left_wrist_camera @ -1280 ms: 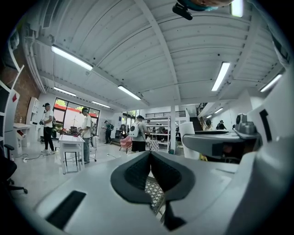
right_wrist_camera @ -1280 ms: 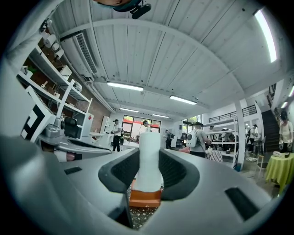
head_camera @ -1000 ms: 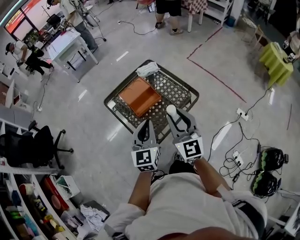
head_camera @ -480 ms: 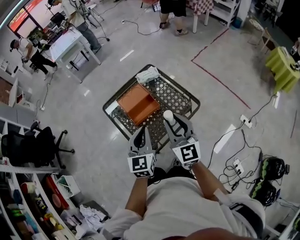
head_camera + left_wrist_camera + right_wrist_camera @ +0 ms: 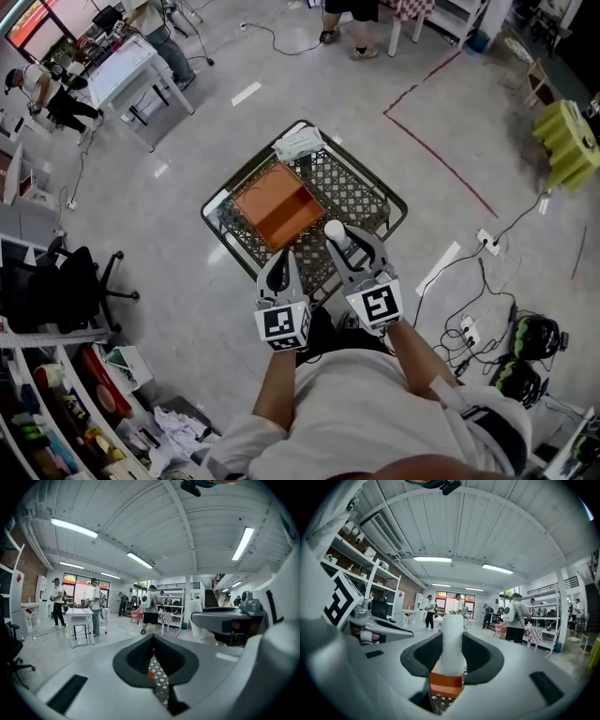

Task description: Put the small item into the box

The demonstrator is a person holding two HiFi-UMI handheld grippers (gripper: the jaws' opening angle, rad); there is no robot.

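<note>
Tongs in my right hand (image 5: 337, 246) clamp the small white bottle (image 5: 334, 231) upright, ready to lower in; the orange box (image 5: 278, 203) lies at eleven o'clock in the wire basket (image 5: 397, 201). My left tongs (image 5: 284, 262) hang closed, empty, out of the way.

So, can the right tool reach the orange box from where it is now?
Probably yes. The right tool, holding the white bottle, is above the wire basket beside the orange box, and nothing covers the box.

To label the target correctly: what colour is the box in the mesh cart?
Orange. The box shows best in the head view.
</note>
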